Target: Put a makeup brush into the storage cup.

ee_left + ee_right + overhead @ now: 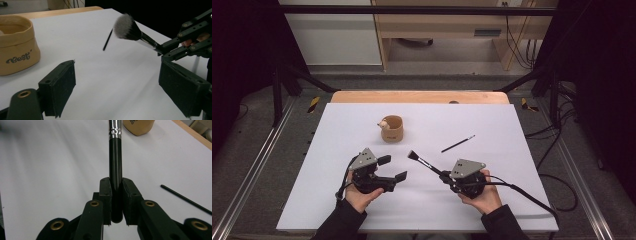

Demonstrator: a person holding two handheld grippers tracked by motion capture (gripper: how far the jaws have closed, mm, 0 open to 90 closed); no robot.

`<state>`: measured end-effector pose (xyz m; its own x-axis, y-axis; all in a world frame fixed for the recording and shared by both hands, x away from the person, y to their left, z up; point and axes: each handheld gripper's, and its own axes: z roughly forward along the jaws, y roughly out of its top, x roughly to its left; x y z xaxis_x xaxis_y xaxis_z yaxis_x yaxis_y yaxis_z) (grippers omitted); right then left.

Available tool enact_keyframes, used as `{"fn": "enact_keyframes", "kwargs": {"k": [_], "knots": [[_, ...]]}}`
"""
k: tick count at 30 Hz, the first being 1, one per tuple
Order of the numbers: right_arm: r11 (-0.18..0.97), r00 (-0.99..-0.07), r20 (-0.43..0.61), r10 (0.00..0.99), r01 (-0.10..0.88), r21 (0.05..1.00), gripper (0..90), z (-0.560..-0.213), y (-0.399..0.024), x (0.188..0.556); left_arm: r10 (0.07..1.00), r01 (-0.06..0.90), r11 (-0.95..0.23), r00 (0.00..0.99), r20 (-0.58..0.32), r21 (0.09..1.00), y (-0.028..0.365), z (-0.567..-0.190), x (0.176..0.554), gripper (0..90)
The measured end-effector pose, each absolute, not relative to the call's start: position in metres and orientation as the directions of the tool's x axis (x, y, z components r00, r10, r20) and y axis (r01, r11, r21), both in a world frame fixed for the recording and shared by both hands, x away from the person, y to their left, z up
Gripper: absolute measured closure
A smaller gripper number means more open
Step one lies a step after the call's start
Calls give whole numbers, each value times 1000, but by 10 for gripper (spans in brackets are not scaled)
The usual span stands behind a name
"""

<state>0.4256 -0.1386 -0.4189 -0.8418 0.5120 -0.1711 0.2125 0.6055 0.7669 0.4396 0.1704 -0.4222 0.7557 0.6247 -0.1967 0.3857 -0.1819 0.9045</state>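
- The right hand-held gripper [441, 174] clamps the black handle of a makeup brush [422, 161], its jaws squeezed tight near the handle's rounded end, as the right gripper view shows [116, 195].
- The brush sticks out up and to the left above the white surface [512, 200], bristles in the air; in the left gripper view the fluffy head [125, 26] hangs clear of the sheet.
- The left hand-held gripper [393, 168] sits just beside it with jaws wide apart and nothing between them, pads [60, 85] resting low over the surface.
- The tan pot [391, 128] stands farther back, near the middle of the surface, apart from both tools.
- A thin black stick [458, 143], perhaps a liner pencil, lies flat to the right of the pot, well apart from the brush.
- Risk: the grip is at the very tail of a smooth, round handle, so the long brush could swivel or droop in the jaws as it is carried.
- Risk: if the pot is the destination, it looks light, so a brush arriving at a slant could nudge or tip it, and the bristle head could snag the rim.
- Risk: a sweep toward the pot with the left jaws open could knock it aside.
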Motion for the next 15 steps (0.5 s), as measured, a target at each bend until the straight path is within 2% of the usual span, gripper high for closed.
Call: {"fn": "enact_keyframes", "kwargs": {"k": [15], "knots": [[543,-836,-139,531,209,814,796,-413,-139,423,581,372,-113,777,-242,921,157,-416,440,150]]}}
